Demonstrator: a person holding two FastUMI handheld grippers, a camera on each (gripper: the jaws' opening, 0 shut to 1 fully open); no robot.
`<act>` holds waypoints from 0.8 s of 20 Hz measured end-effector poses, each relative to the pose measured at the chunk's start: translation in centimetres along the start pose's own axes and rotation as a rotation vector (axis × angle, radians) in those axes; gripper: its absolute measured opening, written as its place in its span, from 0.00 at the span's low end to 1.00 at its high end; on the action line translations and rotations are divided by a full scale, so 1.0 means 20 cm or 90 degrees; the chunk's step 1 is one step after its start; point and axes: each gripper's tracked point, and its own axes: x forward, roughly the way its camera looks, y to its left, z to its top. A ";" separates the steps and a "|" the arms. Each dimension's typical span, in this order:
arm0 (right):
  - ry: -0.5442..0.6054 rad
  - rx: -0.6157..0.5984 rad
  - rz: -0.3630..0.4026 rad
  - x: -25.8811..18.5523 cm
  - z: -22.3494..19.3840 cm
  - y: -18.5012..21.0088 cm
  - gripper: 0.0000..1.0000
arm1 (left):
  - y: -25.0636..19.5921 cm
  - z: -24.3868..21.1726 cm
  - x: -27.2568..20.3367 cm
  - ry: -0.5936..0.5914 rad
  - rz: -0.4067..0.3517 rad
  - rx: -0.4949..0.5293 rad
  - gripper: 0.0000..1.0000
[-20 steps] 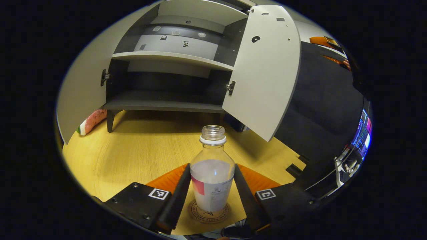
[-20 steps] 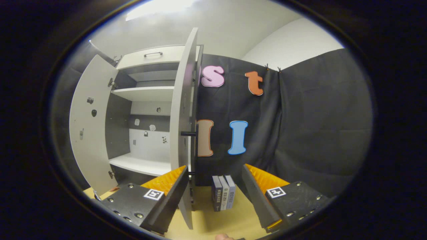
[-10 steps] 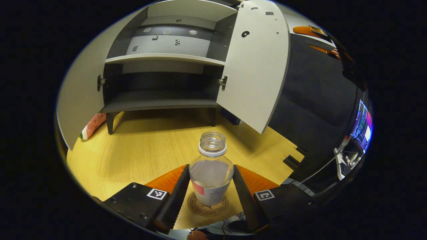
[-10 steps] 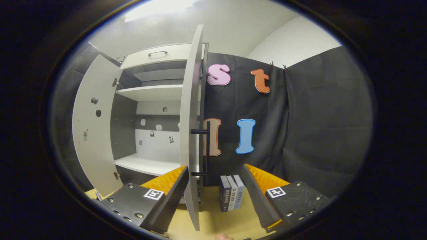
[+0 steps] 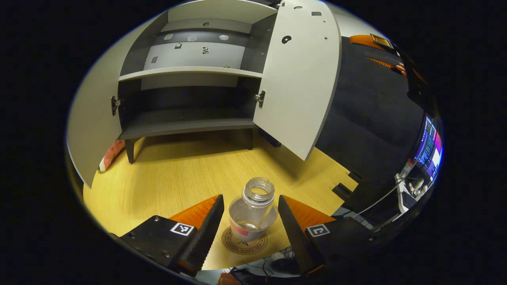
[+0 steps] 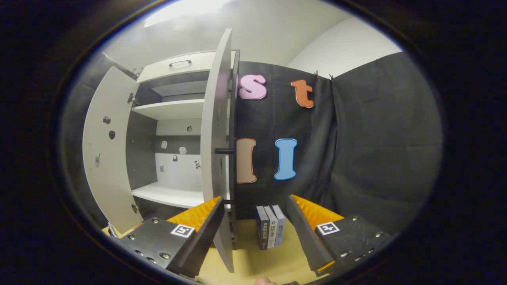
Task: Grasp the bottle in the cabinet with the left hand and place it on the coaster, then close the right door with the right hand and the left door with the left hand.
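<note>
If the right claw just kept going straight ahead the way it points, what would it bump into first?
Probably the small row of books standing on the table, right between the open right claw's fingers. The right door's edge sits just left of that line, so depth is hard to judge; a slight drift could hit it instead.

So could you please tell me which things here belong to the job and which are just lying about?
Job: bottle, coaster, right door, left door, left tongs, right tongs.
Lying about: books, wooden table.
</note>
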 end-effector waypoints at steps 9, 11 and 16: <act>0.013 0.011 -0.003 0.04 -0.05 -0.03 0.94 | 0.01 0.32 -0.03 -0.066 0.024 -0.014 0.88; 0.014 0.014 -0.003 0.05 -0.05 -0.03 0.97 | 0.02 0.48 -0.04 -0.104 0.028 -0.018 0.88; 0.010 0.020 -0.002 0.07 -0.05 -0.04 0.97 | 0.10 0.87 -0.12 -0.209 0.073 -0.033 0.88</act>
